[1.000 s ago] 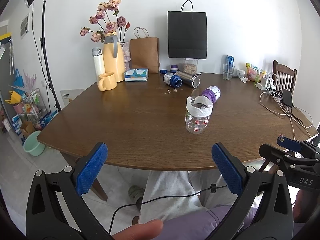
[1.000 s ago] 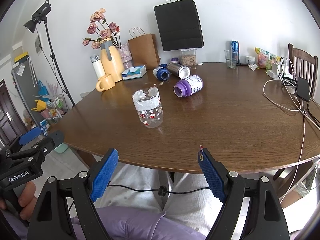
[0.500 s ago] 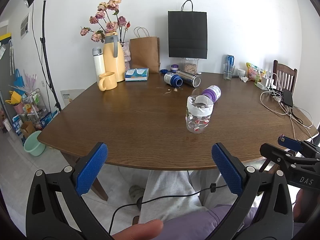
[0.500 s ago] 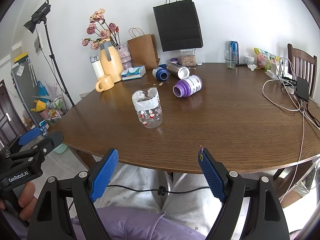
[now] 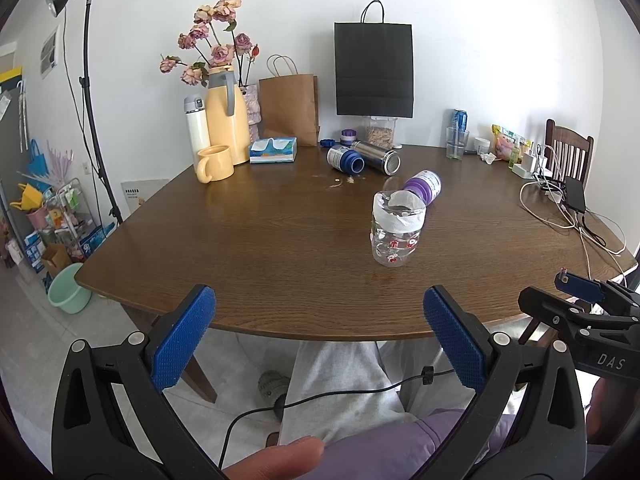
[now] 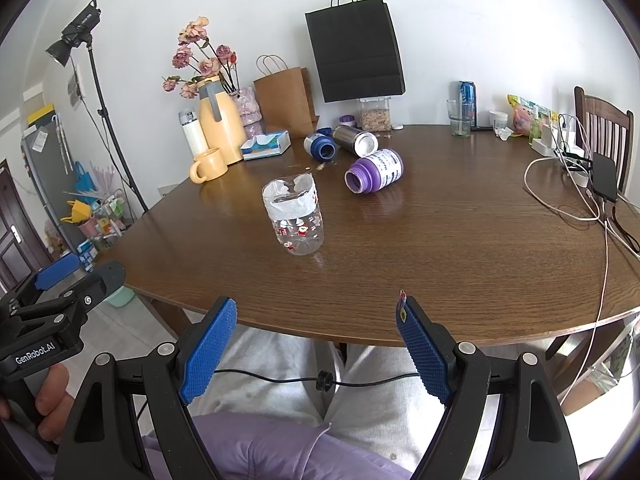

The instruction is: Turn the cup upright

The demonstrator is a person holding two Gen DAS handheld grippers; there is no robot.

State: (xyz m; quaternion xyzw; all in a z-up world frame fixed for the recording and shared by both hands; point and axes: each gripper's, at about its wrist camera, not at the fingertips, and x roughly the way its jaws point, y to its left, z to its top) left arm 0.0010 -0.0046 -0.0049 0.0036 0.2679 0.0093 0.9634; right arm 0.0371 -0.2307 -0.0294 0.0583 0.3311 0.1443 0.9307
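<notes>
While the cup (image 6: 293,217) stands upright, both grippers hover off-table, jaws apart.

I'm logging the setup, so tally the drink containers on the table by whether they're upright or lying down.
Upright: 6 (clear cup, yellow mug, yellow thermos jug, white flask, drinking glass, blue can)
Lying down: 3 (purple cup, blue cup, steel tumbler)
Total: 9

Left gripper (image 5: 318,332) and right gripper (image 6: 316,344) sit low in frame, jaws spread wide, holding nothing, above the lap
</notes>
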